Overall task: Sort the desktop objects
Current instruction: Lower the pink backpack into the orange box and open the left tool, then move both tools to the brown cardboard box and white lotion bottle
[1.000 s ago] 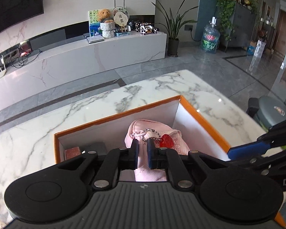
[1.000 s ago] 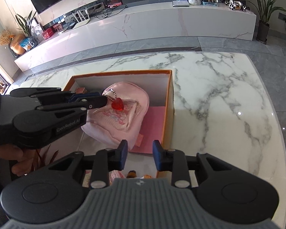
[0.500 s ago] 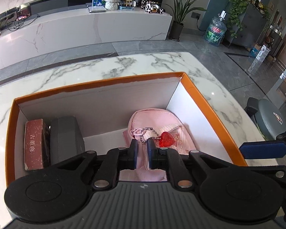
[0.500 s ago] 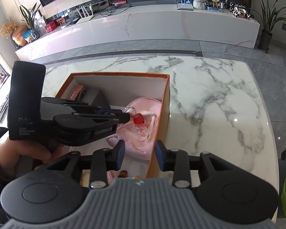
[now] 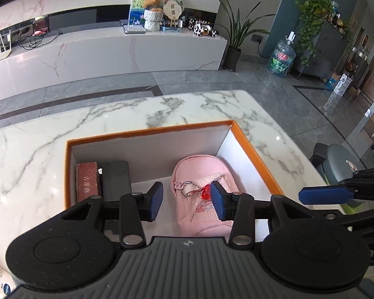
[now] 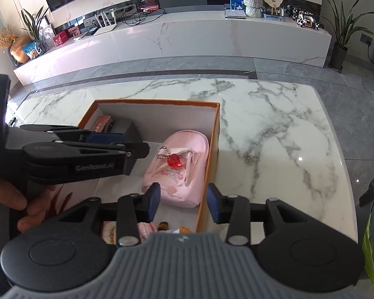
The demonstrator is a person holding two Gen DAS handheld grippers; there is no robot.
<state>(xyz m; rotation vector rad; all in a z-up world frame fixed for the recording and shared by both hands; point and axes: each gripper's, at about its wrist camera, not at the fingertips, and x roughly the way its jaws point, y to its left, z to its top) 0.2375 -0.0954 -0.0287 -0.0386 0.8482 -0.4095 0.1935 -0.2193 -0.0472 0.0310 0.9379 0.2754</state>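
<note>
The pink pouch [image 5: 202, 194] lies in my orange box [image 5: 251, 149]; left gripper [image 5: 186, 200] and right gripper [image 6: 182, 203] fingers are opening, holding nothing; more sorting probably remains.

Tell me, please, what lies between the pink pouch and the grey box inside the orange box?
Nothing: in the left wrist view, only bare white floor of the orange box separates the pink pouch from the grey box.

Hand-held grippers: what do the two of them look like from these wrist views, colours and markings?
Both match. The left hand-held gripper and right hand-held gripper have black linkage arms with silver pivot pins, round black discs either side, a ribbed grey body and blue pads. The left one's side shows white lettering, too blurred to read with certainty.
</note>
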